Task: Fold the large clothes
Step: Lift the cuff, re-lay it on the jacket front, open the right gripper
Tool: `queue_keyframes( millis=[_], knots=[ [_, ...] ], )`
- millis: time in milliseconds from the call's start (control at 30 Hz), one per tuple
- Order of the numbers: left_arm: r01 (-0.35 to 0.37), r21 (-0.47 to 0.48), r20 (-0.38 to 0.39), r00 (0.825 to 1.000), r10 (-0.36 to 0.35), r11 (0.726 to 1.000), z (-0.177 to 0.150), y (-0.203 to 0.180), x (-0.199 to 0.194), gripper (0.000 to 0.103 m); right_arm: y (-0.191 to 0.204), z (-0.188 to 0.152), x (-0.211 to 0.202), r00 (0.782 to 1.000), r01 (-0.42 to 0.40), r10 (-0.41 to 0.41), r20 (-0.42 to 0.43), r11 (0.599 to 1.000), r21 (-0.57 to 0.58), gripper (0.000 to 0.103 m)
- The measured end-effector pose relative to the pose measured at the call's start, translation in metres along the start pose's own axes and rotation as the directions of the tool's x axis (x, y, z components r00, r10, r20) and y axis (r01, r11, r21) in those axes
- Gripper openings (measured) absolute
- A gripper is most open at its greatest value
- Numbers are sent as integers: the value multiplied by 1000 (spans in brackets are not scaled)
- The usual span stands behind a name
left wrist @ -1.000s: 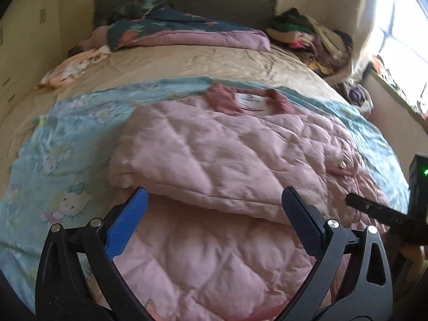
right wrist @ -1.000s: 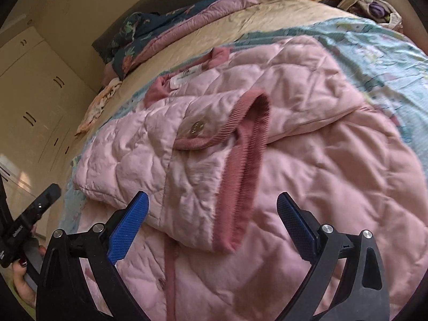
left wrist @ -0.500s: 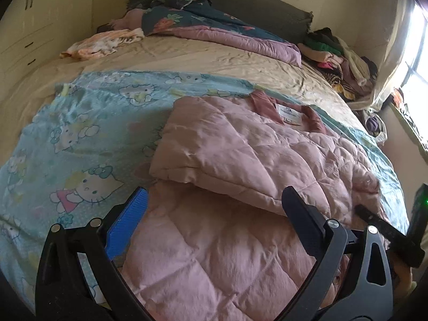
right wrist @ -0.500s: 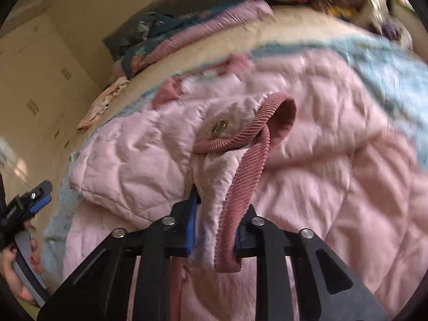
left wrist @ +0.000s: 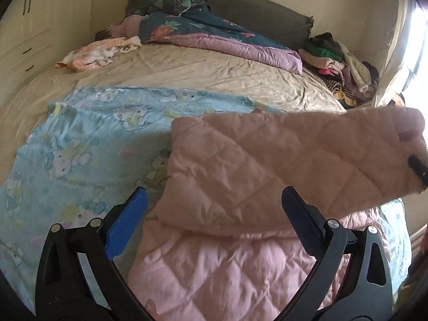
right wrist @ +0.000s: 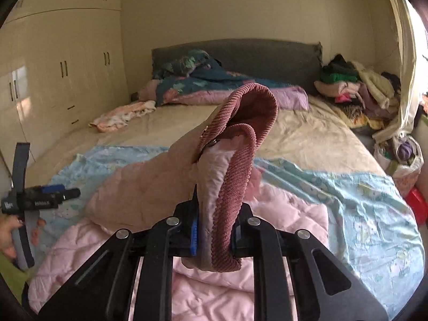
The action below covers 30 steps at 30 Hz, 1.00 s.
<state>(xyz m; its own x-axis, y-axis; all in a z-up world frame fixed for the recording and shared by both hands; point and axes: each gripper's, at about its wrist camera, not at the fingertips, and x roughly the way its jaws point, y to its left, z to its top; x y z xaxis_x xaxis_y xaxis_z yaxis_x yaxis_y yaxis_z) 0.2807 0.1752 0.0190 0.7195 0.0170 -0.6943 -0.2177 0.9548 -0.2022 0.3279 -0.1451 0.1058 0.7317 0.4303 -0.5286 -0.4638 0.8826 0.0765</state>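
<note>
A pink quilted jacket [left wrist: 227, 262] lies on the near part of the bed, on a light blue cartoon-print blanket [left wrist: 88, 139]. My right gripper [right wrist: 214, 236] is shut on the jacket sleeve's ribbed dusty-pink cuff [right wrist: 240, 139] and holds the sleeve [right wrist: 144, 187] raised above the jacket body [right wrist: 289, 208]. In the left wrist view the lifted sleeve [left wrist: 294, 160] hangs across the right half. My left gripper [left wrist: 214, 214] is open and empty, hovering over the jacket's left edge; it also shows at the left of the right wrist view [right wrist: 69, 194].
The beige bed sheet [left wrist: 187, 72] stretches back to a grey headboard [left wrist: 254, 13]. A dark floral and purple duvet [left wrist: 214, 40] lies bunched at the head, a peach cloth [left wrist: 96, 53] at back left, a clothes pile [left wrist: 342, 64] at back right. Cream wardrobes [right wrist: 53, 80] stand left.
My right gripper closed on the sleeve cuff and lifted the sleeve up off the jacket. My left gripper stayed open and shifted left along the jacket's edge.
</note>
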Motion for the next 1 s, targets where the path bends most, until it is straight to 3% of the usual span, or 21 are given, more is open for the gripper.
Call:
queue_keyframes(
  millis=[167, 367, 500, 700, 1000],
  knots=[
    [42, -6, -54, 998, -43, 999, 7, -16, 26, 93, -28, -34, 26, 996, 42, -37, -81, 997, 63, 15],
    [68, 13, -105, 992, -67, 998, 5, -32, 50, 93, -48, -72, 48, 987, 50, -23, -157, 984, 169, 16],
    [135, 11, -127, 983, -133, 991, 1, -44, 61, 93, -46, -83, 53, 984, 58, -27, -177, 983, 175, 16],
    [122, 38, -171, 979, -114, 992, -7, -55, 77, 93, -44, -85, 56, 980, 72, -35, -195, 980, 184, 19],
    [87, 62, -212, 975, -72, 994, -15, -55, 95, 93, -41, -82, 58, 970, 123, -84, -229, 979, 160, 43]
  ],
)
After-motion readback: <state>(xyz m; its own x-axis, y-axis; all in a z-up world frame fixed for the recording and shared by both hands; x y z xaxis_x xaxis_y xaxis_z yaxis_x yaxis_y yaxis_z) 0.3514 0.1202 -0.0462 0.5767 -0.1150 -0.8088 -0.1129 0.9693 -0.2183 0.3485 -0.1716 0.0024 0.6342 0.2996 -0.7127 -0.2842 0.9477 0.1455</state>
